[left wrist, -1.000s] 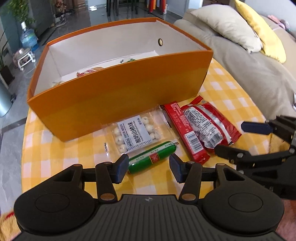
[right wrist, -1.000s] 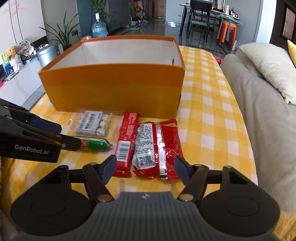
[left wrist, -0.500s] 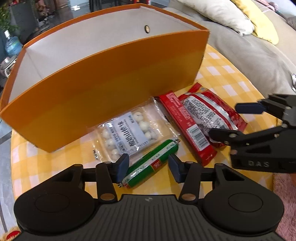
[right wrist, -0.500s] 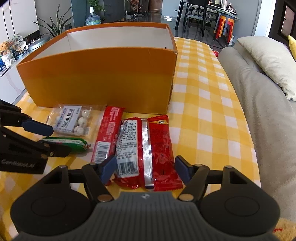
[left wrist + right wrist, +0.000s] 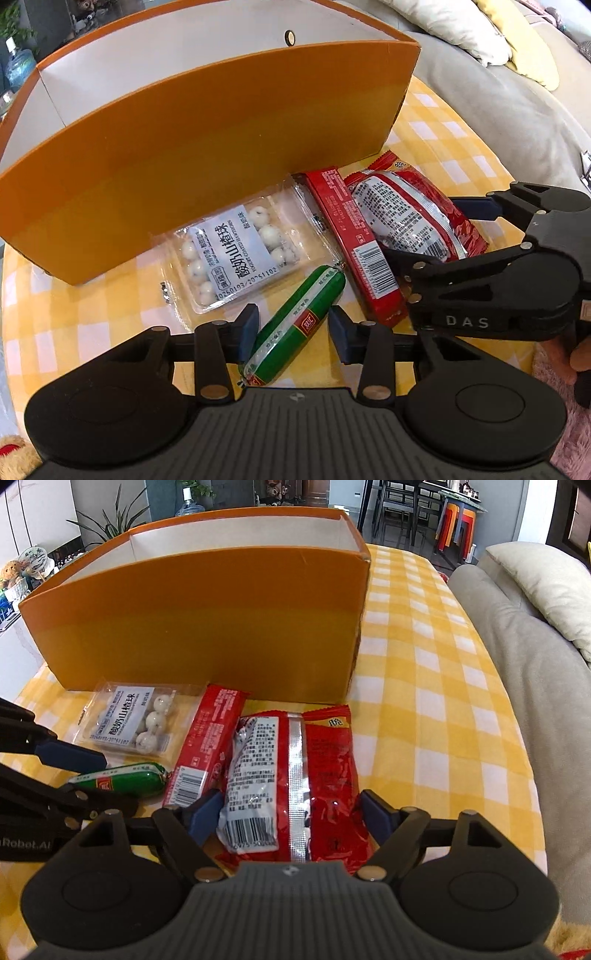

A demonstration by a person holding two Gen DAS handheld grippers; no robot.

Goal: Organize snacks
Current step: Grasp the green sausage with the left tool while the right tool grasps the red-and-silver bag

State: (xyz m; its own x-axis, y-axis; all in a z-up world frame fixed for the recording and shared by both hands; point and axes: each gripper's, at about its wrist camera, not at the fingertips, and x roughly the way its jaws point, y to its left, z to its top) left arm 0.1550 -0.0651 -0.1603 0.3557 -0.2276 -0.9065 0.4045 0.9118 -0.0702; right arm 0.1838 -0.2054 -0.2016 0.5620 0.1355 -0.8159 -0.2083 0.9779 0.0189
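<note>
Left tongs (image 5: 293, 328) gape around green sausage (image 5: 295, 321); right tongs (image 5: 286, 812) spread around red snack bag (image 5: 295, 775), both on tabletop (image 5: 424, 720) before orange box (image 5: 203, 627). Slick wrappers may slip when squeezed.

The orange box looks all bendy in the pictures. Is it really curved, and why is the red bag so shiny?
Left wrist view: the fisheye lens bows the orange box; its edges are probably straight. Right wrist view: light glints off the red bag along its silver seam, and the box's front is shaded darker lower down.
</note>
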